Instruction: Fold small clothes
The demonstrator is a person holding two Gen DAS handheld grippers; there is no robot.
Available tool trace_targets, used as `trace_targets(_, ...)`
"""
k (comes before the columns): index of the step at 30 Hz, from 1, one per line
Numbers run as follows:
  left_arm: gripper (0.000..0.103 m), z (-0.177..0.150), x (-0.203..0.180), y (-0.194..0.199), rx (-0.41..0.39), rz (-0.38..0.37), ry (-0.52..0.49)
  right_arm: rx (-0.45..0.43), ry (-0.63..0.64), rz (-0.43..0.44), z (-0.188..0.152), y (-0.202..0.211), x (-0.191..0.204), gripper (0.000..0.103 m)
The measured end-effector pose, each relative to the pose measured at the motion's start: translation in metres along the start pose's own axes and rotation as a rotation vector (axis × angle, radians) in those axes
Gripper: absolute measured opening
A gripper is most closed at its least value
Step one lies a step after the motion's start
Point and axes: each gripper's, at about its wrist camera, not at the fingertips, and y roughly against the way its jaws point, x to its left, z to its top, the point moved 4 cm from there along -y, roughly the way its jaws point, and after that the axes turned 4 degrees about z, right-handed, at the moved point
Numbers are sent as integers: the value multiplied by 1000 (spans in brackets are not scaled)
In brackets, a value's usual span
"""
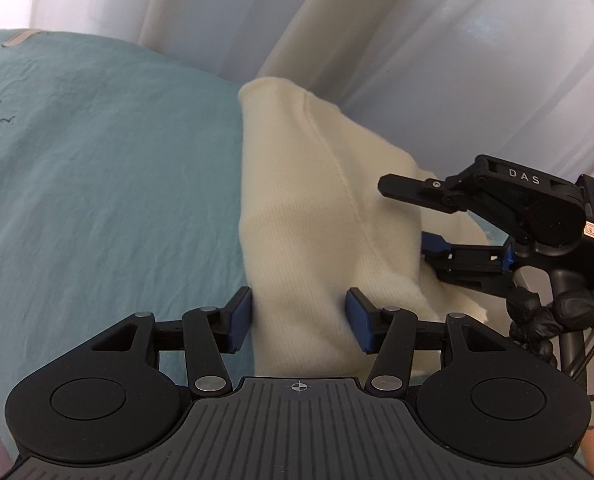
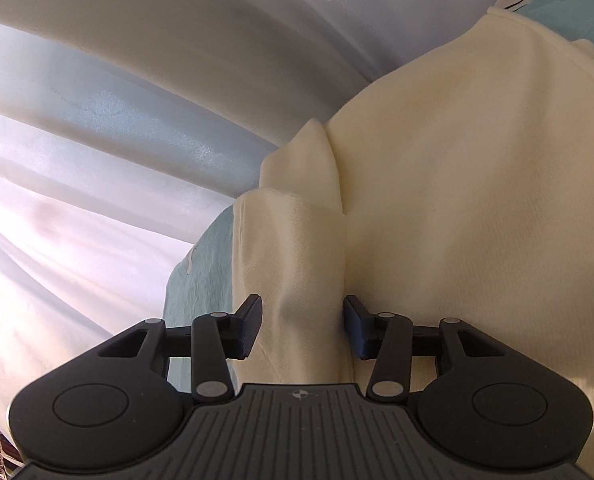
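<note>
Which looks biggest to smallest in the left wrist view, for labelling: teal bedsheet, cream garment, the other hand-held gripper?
1. Teal bedsheet, filling most of the left side.
2. Cream garment.
3. Right hand-held gripper, smallest.
This ranks apparent size only; fisheye distortion and nearness to the camera skew it.

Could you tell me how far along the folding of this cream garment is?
Partly done: the cream garment already lies doubled into a narrow strip on the teal sheet. In hand: the left tool and right tool each straddle a fold of it, pads apart and seemingly not pinching. Left: the side by the right tool looks bunched, so smoothing and probably another fold remain.
</note>
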Motion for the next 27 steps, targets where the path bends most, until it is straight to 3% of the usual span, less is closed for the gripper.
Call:
trace_targets(6,59,-2,1,0,-1,-13,-2,39,27,-26,-2,-14,4,17)
trace_targets(11,58,3,2,6,12,-12,30,14,291,-201,-11,-18,36,15)
trace_targets(14,58,12,3,18,-36,-5,59,-7,489,-302,-21,-22,60,14)
trace_targets(16,58,19,6,25,-78,16,70,-18,555,-333,-25,-21,69,14)
trace_targets(19,58,26,15,20,-92,85,93,-38,594,-351,-28,-16,77,14)
trace_targets(23,58,24,16,3,-51,102,92,-55,621,-387,-29,-8,77,14)
trace_targets(27,58,22,3,6,-63,100,45,-90,648,-422,-33,-7,77,13)
